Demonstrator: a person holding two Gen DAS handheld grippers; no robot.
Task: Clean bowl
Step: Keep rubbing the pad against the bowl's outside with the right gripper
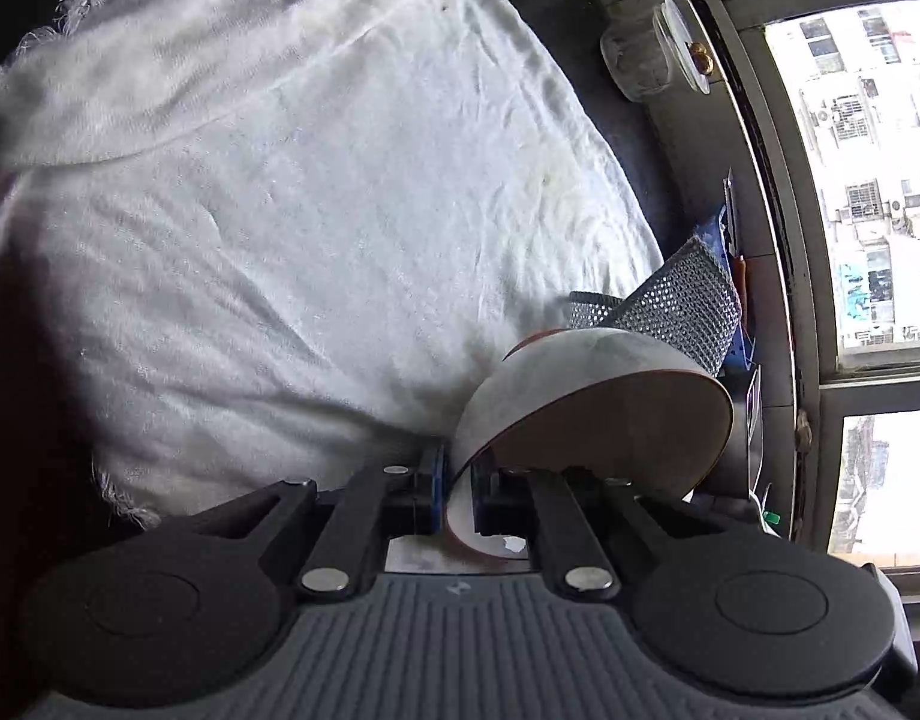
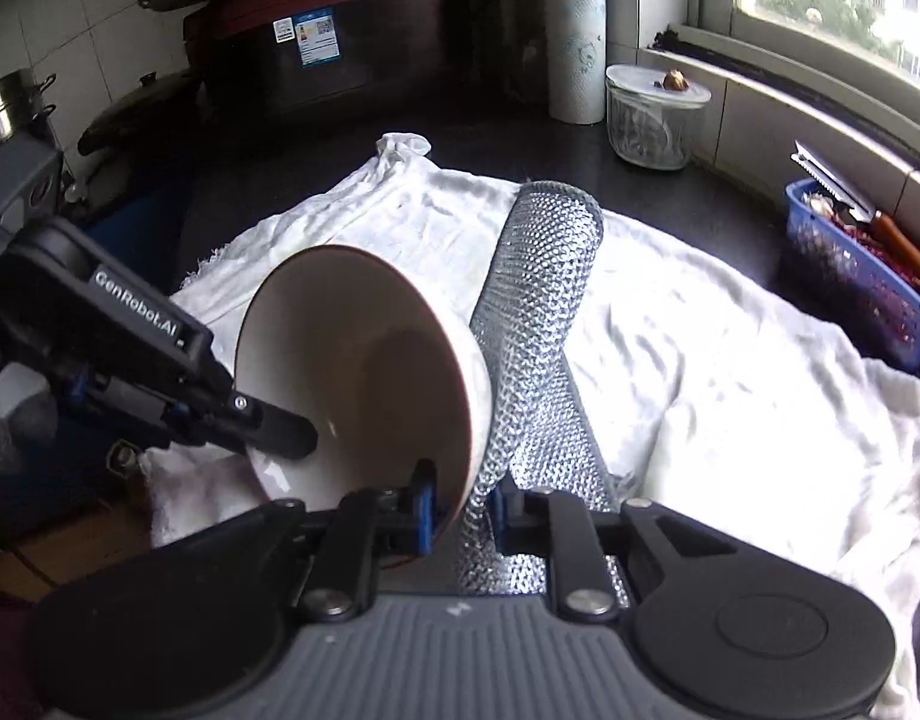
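A white bowl [image 1: 586,402] with a brown rim is held tilted on its side above a white cloth [image 1: 316,198]. My left gripper [image 1: 458,489] is shut on the bowl's rim. In the right wrist view the bowl [image 2: 364,372] opens toward the left, with the left gripper's finger [image 2: 274,423] reaching inside it. My right gripper [image 2: 460,510] is shut on a silver mesh scrubbing cloth [image 2: 538,324], which lies against the bowl's outer wall. The silver cloth [image 1: 682,306] also shows behind the bowl in the left wrist view.
A dark counter holds a lidded glass jar [image 2: 655,114], a paper towel roll [image 2: 574,51], a blue basket [image 2: 856,276] with utensils, and a large dark pot [image 2: 316,42] at the back. A window [image 2: 838,6] runs along the right.
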